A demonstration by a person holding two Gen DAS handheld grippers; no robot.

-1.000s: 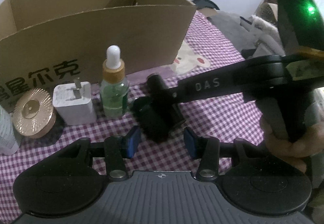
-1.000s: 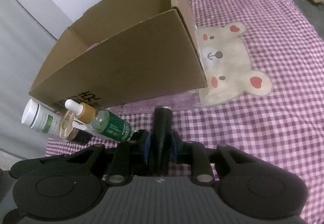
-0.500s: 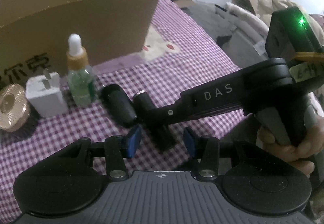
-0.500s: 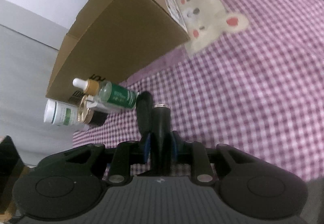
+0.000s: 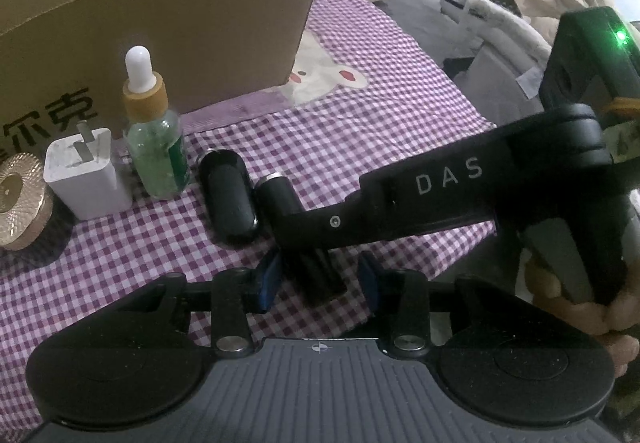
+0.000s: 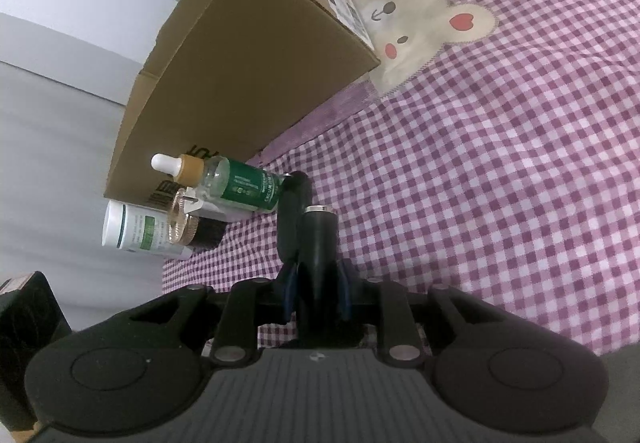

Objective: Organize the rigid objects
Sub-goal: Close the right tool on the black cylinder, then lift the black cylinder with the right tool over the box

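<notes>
My right gripper (image 6: 316,291) is shut on a black cylinder (image 6: 318,239) with a silver rim, tilted over the checked cloth. Beside the cylinder's tip lies a black oval case (image 5: 230,199). In the left wrist view the right gripper (image 5: 308,239) reaches in from the right with the cylinder (image 5: 276,189). The cylinder's near end sits between the blue pads of my left gripper (image 5: 318,279), whose jaws are closing; a gap shows at the right pad. Left of the case stand a green dropper bottle (image 5: 158,147), a white charger plug (image 5: 86,173) and a gold-lidded jar (image 5: 18,199).
An open cardboard box (image 5: 160,23) stands behind the row of objects. A white tube (image 6: 136,233) stands at the row's far end. The purple checked cloth (image 6: 480,163) with a bear patch stretches to the right. Clothes (image 5: 520,23) are piled beyond the cloth's edge.
The right gripper carried the cylinder from in front of the dropper bottle over to the oval case's side and rolled. The left gripper's pads have drawn closer together around the cylinder's near end.
</notes>
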